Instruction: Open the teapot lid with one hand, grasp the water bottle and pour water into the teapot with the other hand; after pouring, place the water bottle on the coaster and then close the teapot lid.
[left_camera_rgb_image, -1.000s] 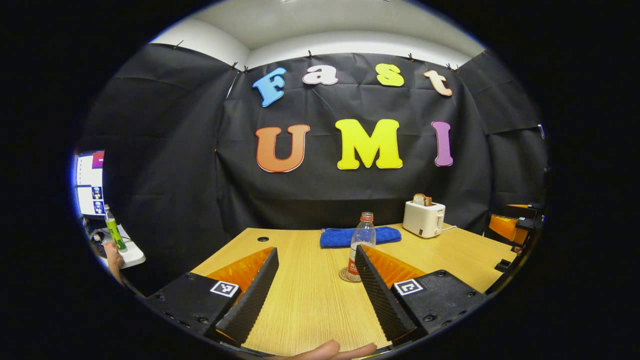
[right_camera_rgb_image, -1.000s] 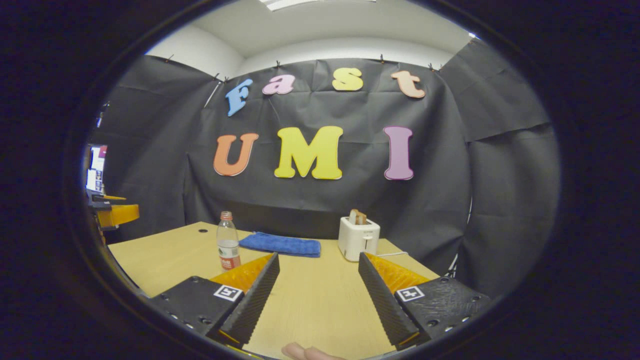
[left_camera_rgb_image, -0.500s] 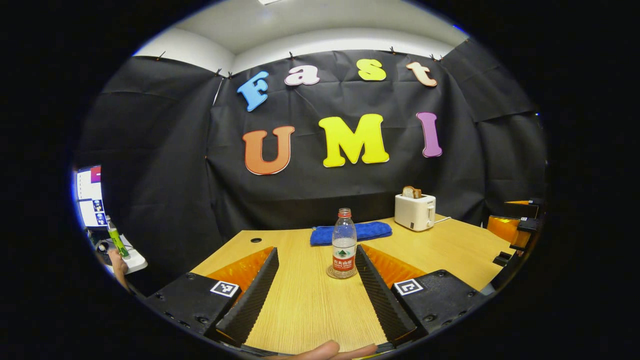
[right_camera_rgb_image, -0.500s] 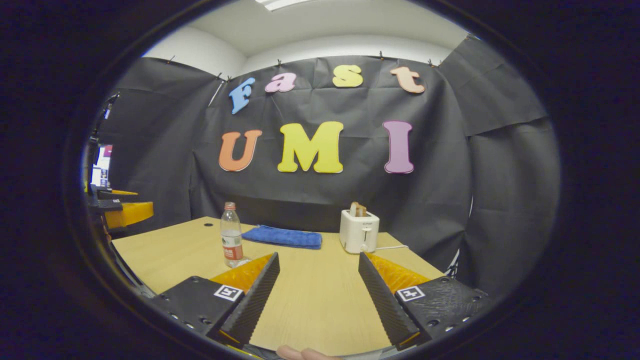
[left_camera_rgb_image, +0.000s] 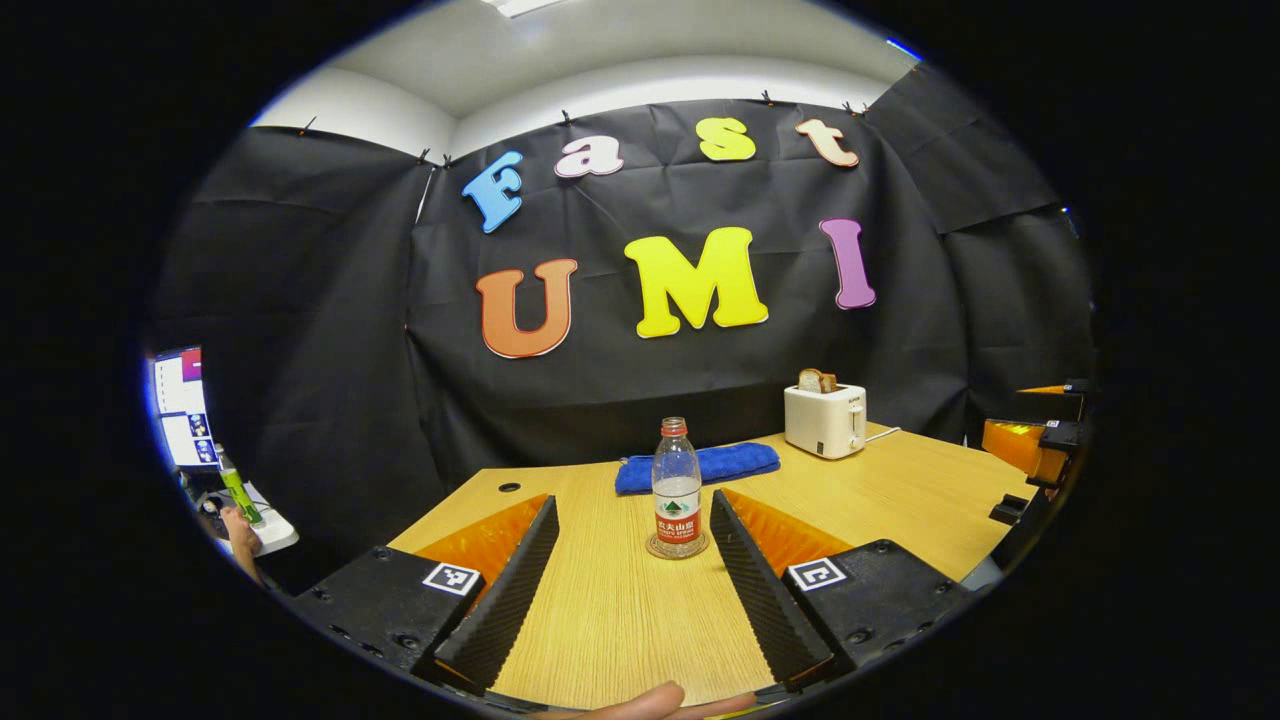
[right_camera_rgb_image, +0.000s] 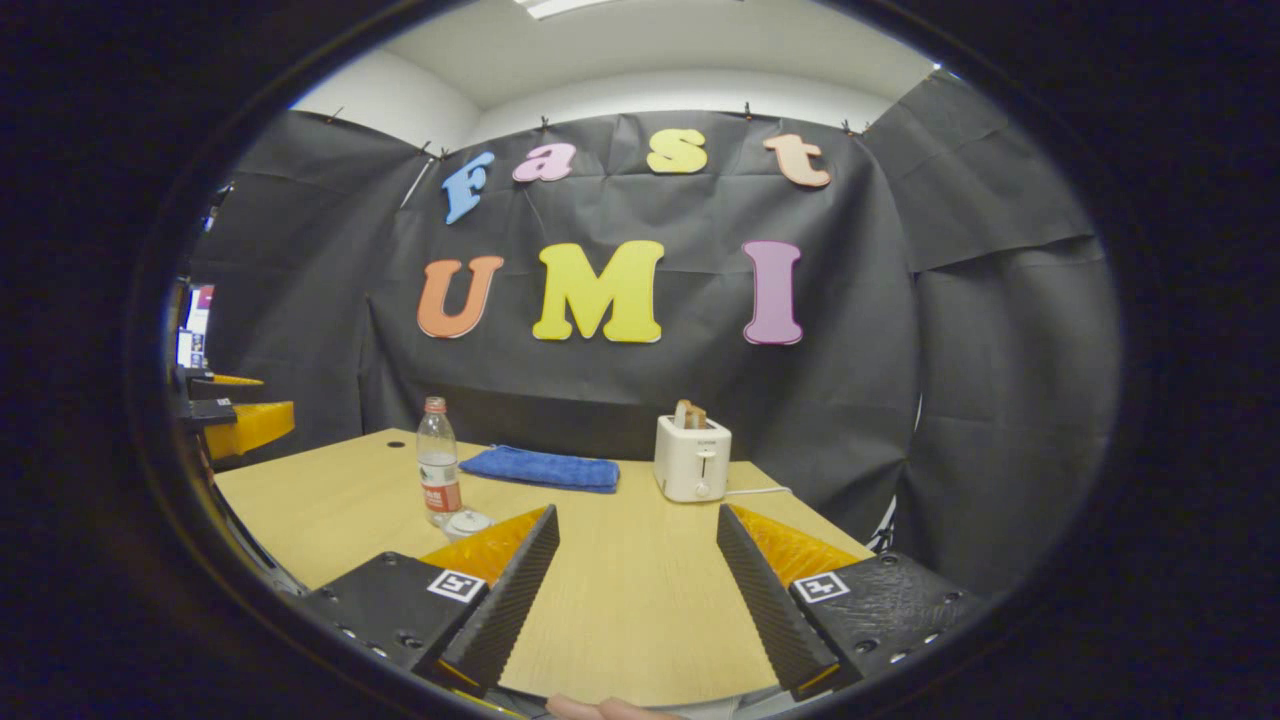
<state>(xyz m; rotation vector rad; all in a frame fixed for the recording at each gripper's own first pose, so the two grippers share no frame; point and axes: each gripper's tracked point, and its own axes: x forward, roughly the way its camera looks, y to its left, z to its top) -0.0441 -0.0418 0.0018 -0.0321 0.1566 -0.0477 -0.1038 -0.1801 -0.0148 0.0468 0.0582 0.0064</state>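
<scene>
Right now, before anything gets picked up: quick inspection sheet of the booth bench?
Surface: wooden table, light grain, small round hole near its far left corner.
Job's things: water bottle upright on the coaster, cap on, partly filled. A small white rounded thing sits beside the bottle, possibly the teapot lid; cannot tell.
Clutter: blue towel folded at the back; white toaster with bread in its slots.
Grippers: left hand-held gripper open, bottle ahead between its fingers, untouched; right hand-held gripper open, empty.
Cables: toaster cord trailing right.
Surroundings: monitor at far left.
</scene>
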